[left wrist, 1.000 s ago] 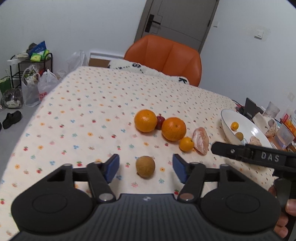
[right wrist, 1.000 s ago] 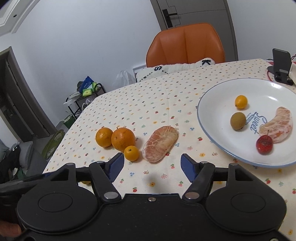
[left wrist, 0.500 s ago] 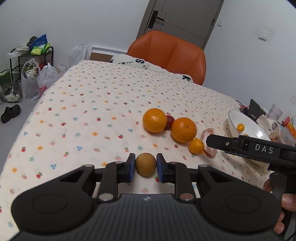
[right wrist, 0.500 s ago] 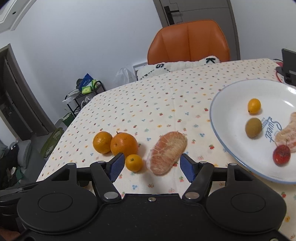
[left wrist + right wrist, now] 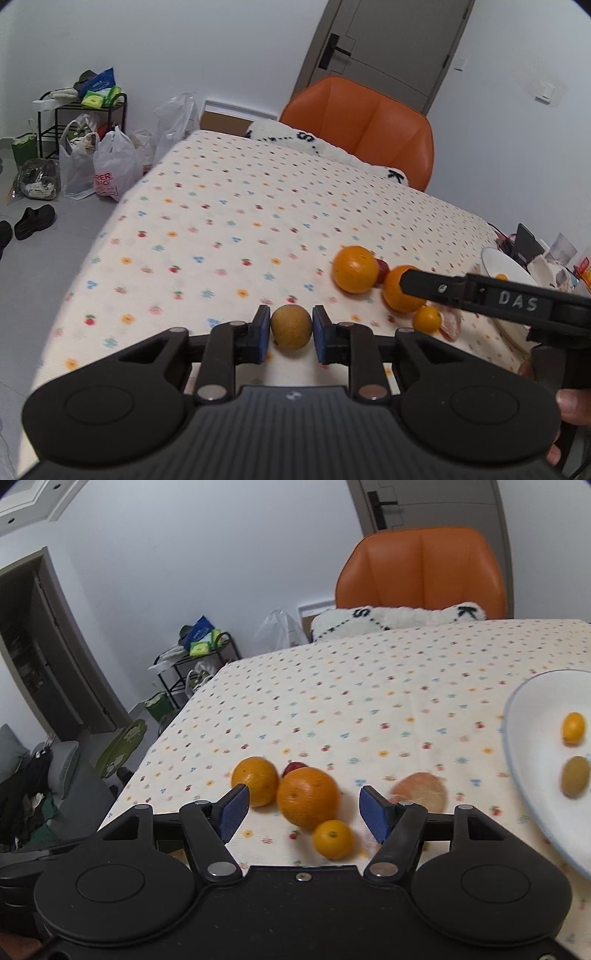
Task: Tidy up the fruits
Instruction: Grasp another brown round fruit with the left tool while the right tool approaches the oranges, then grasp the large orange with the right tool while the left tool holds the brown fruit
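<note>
My left tongs clamp the brown fruit just above the surface; the plate lies far right. My right tongs gape around the small orange.

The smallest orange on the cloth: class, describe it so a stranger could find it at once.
On the dotted tablecloth, left of the white plate, lies a cluster of fruit. The smallest orange sits nearest the camera, against a big orange, far smaller than either of the two.

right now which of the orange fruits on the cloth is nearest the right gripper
The small mandarin, lying between the open right gripper fingers; the two bigger oranges sit farther out.
</note>
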`<action>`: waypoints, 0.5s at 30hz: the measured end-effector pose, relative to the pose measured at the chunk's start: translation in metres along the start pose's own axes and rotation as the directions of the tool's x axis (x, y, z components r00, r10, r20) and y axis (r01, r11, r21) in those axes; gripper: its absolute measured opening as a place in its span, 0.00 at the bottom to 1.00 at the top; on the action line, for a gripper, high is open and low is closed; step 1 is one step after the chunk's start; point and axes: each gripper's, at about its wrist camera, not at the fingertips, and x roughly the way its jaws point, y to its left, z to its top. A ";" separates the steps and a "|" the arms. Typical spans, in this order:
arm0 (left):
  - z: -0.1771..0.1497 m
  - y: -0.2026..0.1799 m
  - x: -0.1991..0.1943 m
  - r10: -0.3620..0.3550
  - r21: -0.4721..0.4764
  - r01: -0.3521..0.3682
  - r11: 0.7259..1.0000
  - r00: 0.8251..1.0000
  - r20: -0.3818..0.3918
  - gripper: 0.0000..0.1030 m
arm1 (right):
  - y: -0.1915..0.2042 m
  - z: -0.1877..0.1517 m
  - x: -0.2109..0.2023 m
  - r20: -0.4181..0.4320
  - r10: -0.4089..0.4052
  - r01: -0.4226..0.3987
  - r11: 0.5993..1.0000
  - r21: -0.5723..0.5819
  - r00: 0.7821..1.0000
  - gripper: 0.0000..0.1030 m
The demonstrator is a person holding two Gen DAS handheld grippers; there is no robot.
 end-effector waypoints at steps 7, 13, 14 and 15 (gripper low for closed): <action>0.004 0.012 -0.007 0.029 -0.011 -0.028 1.000 1.000 0.008 0.22 | 0.010 -0.003 0.017 -0.030 -0.007 0.006 1.000 -0.024 1.000 0.41; 0.004 0.004 -0.010 0.016 0.003 -0.016 1.000 1.000 0.017 0.22 | 0.005 -0.004 0.007 -0.029 0.017 -0.017 1.000 -0.006 0.999 0.37; 0.004 0.002 -0.010 0.013 0.004 -0.013 1.000 1.000 0.016 0.22 | 0.004 -0.004 0.004 -0.024 0.026 -0.026 1.000 -0.001 0.999 0.37; 0.004 0.000 -0.010 0.010 0.006 -0.010 1.000 1.000 0.016 0.22 | 0.003 -0.004 0.000 -0.020 0.034 -0.034 0.999 0.002 0.999 0.37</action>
